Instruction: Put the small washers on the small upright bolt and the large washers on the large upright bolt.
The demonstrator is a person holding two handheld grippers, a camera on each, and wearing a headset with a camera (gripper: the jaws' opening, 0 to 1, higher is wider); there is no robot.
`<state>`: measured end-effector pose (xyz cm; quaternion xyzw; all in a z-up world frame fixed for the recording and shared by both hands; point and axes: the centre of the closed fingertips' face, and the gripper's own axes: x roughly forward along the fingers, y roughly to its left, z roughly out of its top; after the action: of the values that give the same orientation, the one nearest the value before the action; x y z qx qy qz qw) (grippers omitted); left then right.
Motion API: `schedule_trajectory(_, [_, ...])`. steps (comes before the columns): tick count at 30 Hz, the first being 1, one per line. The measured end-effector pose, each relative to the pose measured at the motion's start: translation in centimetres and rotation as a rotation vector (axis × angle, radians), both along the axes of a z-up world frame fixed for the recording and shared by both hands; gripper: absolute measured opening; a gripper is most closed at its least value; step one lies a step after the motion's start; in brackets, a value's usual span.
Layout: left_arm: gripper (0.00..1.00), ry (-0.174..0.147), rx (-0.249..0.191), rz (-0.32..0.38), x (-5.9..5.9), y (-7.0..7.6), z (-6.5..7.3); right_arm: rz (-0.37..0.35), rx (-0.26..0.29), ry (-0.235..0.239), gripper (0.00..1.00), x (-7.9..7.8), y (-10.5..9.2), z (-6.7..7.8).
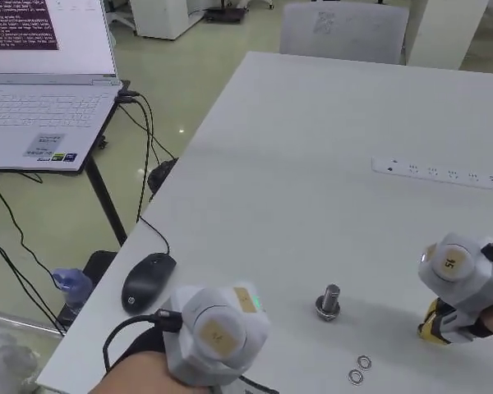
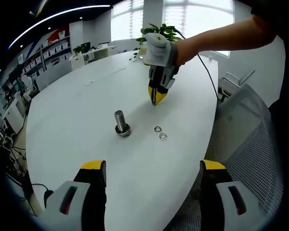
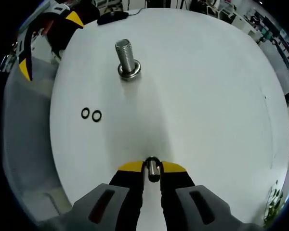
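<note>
White table (image 1: 312,164) | large bolt (image 1: 329,300) upright, two washers (image 1: 364,362) beside | left tongs (image 2: 153,166) wide, empty | right tongs (image 3: 153,166) clamping small bolt (image 3: 153,171)

Looking forward and down from head height over the near end of the white table (image 1: 312,164), catching the large bolt (image 1: 329,301) at 5 o'clock and the two washers (image 1: 360,369) just below it. Riding low on the left gripper (image 2: 151,168) (jaws spread wide at 6 o'clock), facing across the tabletop past the large bolt (image 2: 121,122) toward the right gripper (image 2: 154,100) at 12 o'clock. Hanging close above the table on the right gripper (image 3: 153,169), jaws pinching a small bolt (image 3: 153,171), tilting steeply down, facing back at the large bolt (image 3: 127,60) near 12 o'clock and the left gripper (image 3: 48,43) at 10 o'clock. Sharing bolt, washers and surrounding tabletop among all three.
</note>
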<state>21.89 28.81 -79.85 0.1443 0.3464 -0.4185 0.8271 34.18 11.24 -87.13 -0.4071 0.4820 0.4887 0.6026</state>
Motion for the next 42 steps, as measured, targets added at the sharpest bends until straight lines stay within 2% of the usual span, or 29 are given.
schedule_trajectory(10, [0.79, -0.001, -0.004, 0.002, -0.1, -0.1, 0.2, -0.011, -0.003, 0.0, 0.14, 0.0, 0.0, 0.0])
schedule_trajectory(14, [0.79, -0.001, -0.002, 0.0, -0.2, -0.2, 0.2, -0.019, 0.007, -0.007, 0.2, 0.2, 0.0, 0.1])
schedule_trajectory(21, [0.79, -0.005, -0.006, 0.002, -0.2, -0.3, 0.4, -0.01, 0.016, 0.002, 0.24, 0.0, 0.1, 0.3])
schedule_trajectory(29, [0.81, -0.019, -0.011, -0.007, -0.1, -0.5, 0.8, 0.003, 0.029, -0.007, 0.28, 0.0, 0.5, 1.5])
schedule_trajectory(36, [0.84, -0.019, -0.009, -0.013, -0.3, -0.4, 0.9, 0.034, 0.077, -0.03, 0.32, 0.2, 2.5, 3.2])
schedule_trajectory(42, [0.86, -0.019, -0.015, -0.015, -0.5, -0.4, 1.1, 0.068, 0.113, -0.05, 0.32, 0.2, 4.5, 4.0])
